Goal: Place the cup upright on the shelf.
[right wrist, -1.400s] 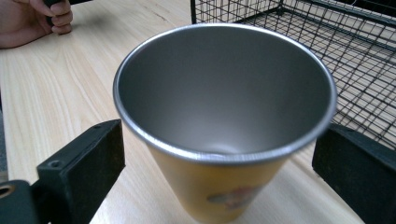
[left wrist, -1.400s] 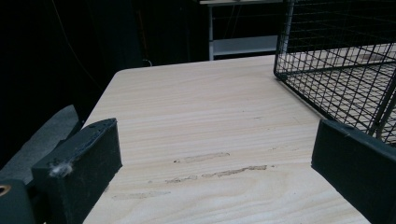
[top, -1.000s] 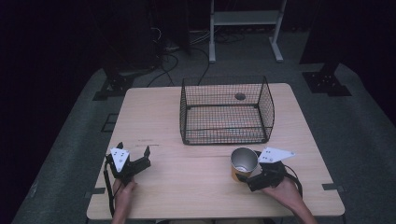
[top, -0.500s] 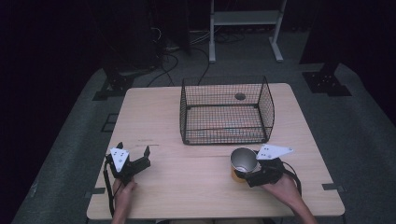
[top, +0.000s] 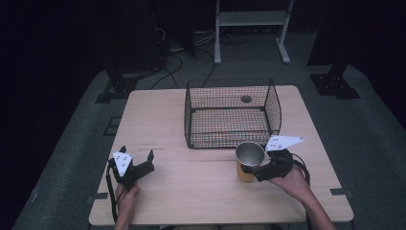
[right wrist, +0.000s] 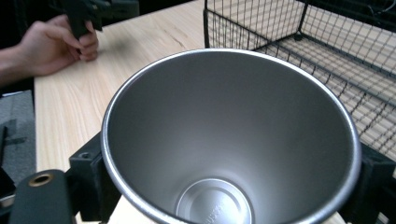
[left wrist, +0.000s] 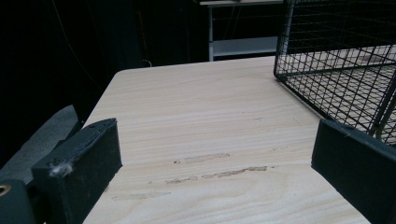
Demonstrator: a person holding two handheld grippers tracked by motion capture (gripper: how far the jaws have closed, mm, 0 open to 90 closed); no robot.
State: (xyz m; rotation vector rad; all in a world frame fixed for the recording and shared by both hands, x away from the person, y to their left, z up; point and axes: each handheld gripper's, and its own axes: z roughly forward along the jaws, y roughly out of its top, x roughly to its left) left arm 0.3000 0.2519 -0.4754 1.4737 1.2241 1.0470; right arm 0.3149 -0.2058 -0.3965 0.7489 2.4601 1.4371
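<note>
Near the bottom of the high view, the person's right hand [top: 293, 183] holds the right gripper [top: 252, 168], whose jaws close on a metal cup [top: 249, 160] with a yellow-brown outside and a steel inside. The cup stands upright at lower centre-right of the frame, on the bench [top: 191, 191], just in front of the wire basket [top: 232, 115]. In the right gripper view the cup's open mouth [right wrist: 229, 140] takes up most of the frame, a black jaw pressed against each side of its wall.

At lower left of the high view, the left hand [top: 125, 195] holds the left gripper [top: 136, 159] low over the bench, well apart from the cup; its jaws stand wide with nothing between them. The left gripper view shows bare wood between the two black jaws.

Farther back, the black wire basket sits at the middle of the frame. Beyond the bench's far edge, a white stand [top: 251, 19] rises at the top of the frame.
</note>
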